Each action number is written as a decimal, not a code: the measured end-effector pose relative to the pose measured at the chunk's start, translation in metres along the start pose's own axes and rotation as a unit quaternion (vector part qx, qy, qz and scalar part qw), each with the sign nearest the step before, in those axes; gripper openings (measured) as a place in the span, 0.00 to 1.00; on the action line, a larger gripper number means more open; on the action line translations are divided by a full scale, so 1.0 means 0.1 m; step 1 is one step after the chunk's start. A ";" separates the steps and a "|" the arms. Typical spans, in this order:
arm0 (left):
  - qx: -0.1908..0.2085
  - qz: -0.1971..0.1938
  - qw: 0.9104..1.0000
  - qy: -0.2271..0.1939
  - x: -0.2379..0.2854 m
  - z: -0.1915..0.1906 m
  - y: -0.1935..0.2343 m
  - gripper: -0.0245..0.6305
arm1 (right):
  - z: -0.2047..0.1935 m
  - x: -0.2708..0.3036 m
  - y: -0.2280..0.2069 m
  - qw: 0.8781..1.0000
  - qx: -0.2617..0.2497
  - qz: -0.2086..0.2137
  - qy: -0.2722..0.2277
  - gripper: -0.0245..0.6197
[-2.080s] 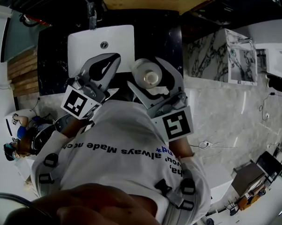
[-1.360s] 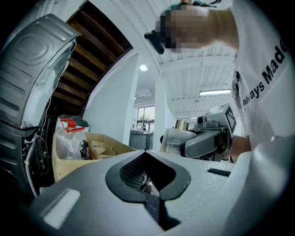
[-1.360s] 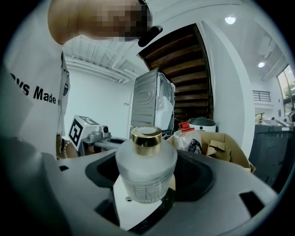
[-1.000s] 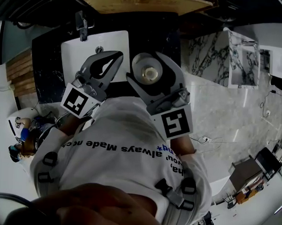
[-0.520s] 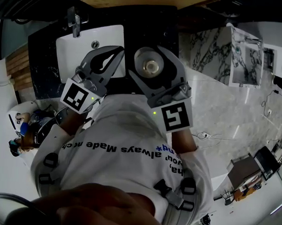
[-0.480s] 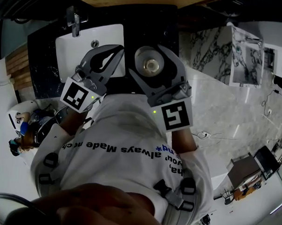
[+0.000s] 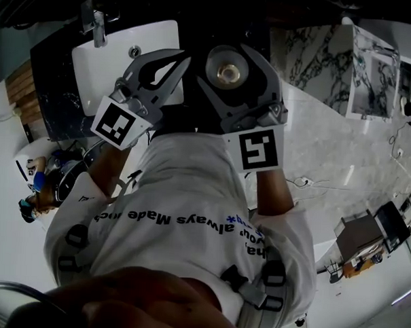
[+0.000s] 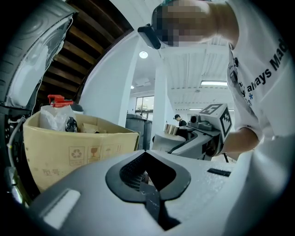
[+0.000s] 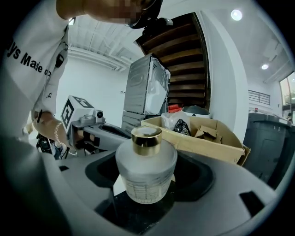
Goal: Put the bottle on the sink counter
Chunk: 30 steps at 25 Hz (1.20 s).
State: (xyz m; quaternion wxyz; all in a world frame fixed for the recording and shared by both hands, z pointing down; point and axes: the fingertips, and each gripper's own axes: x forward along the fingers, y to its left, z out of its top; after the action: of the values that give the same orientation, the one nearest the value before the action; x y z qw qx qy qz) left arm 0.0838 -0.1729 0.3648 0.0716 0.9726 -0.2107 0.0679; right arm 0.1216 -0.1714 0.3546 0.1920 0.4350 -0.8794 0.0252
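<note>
I see my right hand-held gripper (image 7: 229, 62) clasping the gold-capped bottle (image 7: 228, 73) over the dark tabletop (image 7: 198, 29), beside the white sink (image 7: 111, 62); my left hand-held gripper (image 7: 176, 59) hovers alongside, jaws together.

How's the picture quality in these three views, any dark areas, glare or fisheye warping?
Head view: dim, the black sink counter loses detail beside the bright white basin, edges bend fisheye-style. Right gripper view: well lit, the bottle sharp, its gold cap glinting, corners vignetted black. Left gripper view: ceiling lights glare, corners black.
</note>
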 end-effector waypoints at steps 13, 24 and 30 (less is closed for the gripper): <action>-0.005 -0.030 0.999 0.031 0.38 -0.55 0.19 0.02 | -0.59 0.47 -0.22 1.000 -0.002 -0.003 0.021 0.55; -0.018 -0.038 0.998 0.053 0.67 -1.01 0.39 0.02 | -1.10 0.76 -0.34 0.999 0.015 0.000 0.049 0.55; -0.014 -0.042 0.996 0.077 0.82 -1.25 0.49 0.02 | -1.38 0.91 -0.42 0.998 0.026 0.005 0.064 0.55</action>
State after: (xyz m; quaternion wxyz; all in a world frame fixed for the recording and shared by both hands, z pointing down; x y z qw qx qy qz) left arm 0.1250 -0.2289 0.5062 0.1044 0.9712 -0.1649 0.1366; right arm 0.1477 -0.2370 0.5094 0.2366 0.4333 -0.8663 0.0767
